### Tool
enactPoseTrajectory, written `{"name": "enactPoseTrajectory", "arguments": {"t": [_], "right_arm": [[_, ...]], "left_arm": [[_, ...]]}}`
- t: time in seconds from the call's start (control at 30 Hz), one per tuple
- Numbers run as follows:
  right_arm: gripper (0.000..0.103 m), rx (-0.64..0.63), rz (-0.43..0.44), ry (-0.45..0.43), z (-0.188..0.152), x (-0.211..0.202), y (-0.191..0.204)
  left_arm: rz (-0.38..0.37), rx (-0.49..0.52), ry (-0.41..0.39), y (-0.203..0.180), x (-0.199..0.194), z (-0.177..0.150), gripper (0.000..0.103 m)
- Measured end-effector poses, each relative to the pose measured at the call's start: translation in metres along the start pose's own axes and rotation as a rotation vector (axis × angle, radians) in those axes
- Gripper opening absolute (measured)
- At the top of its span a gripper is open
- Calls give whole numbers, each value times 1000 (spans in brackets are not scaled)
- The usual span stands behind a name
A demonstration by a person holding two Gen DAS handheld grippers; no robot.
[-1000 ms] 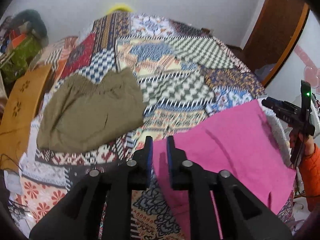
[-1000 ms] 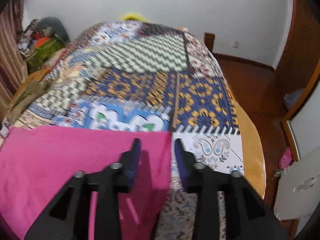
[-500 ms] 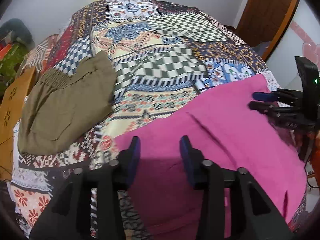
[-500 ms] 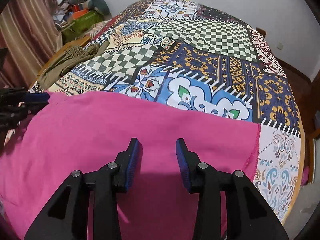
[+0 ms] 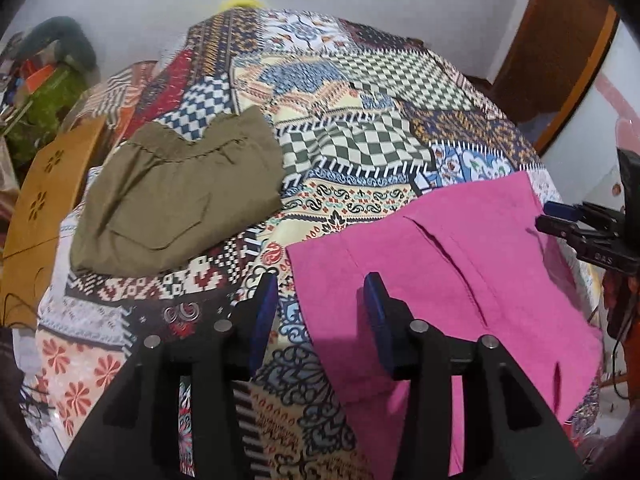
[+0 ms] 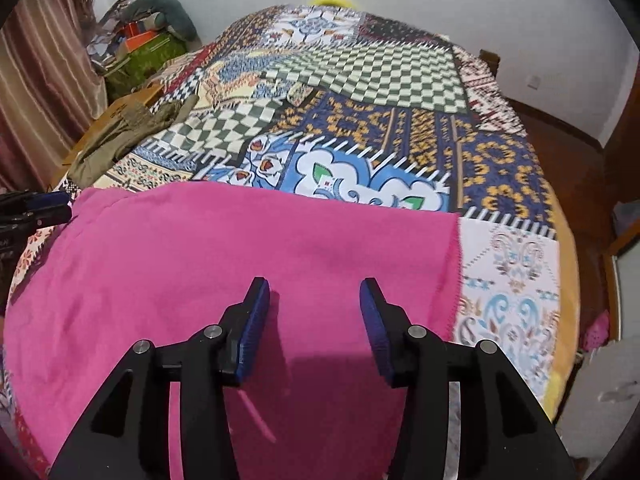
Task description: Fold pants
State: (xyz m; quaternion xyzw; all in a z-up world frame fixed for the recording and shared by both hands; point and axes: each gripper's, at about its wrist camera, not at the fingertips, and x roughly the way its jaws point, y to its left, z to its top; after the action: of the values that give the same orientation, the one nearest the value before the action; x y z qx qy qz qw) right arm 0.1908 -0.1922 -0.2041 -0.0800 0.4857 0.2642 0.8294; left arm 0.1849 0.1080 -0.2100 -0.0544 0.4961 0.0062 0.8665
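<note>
Pink pants (image 5: pixel 460 280) lie spread flat on the near part of a patchwork bedspread (image 5: pixel 360 152); they also fill the near half of the right wrist view (image 6: pixel 240 272). My left gripper (image 5: pixel 320 304) is open and empty, above the pants' left edge. My right gripper (image 6: pixel 314 308) is open and empty, above the pants near their right hem. The right gripper also shows at the right edge of the left wrist view (image 5: pixel 560 220). The left gripper shows at the left edge of the right wrist view (image 6: pixel 44 208).
Folded olive pants (image 5: pixel 176 196) lie on the bed to the left, also seen in the right wrist view (image 6: pixel 120 136). A wooden bed board (image 5: pixel 44 196) runs along the left. Bags and clutter (image 6: pixel 144 44) sit at the far left. A wooden door (image 5: pixel 552 48) stands at right.
Both grippers opened and let go of the pink pants, which now lie flat. The left gripper drew back toward the pants' left edge; the right gripper moved over the cloth.
</note>
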Motion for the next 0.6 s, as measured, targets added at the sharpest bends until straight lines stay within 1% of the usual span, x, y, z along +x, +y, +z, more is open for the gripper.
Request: {"name": "enactPoseTrajectory", "arguments": {"t": [0.13, 0.3, 0.47, 0.6], "right_arm": [[43, 5, -14, -52, -3, -31, 4], [43, -6, -27, -116, -10, -68, 17], [44, -27, -33, -158, -20, -94, 34], [46, -48, -31, -174, -36, -108, 48]], "left_arm": [[-12, -30, -33, 0, -23, -4, 45], [-5, -35, -78, -5, -54, -15, 45], [-34, -54, -98, -11, -74, -30, 46], [-36, -47, -100, -19, -85, -43, 48]]}}
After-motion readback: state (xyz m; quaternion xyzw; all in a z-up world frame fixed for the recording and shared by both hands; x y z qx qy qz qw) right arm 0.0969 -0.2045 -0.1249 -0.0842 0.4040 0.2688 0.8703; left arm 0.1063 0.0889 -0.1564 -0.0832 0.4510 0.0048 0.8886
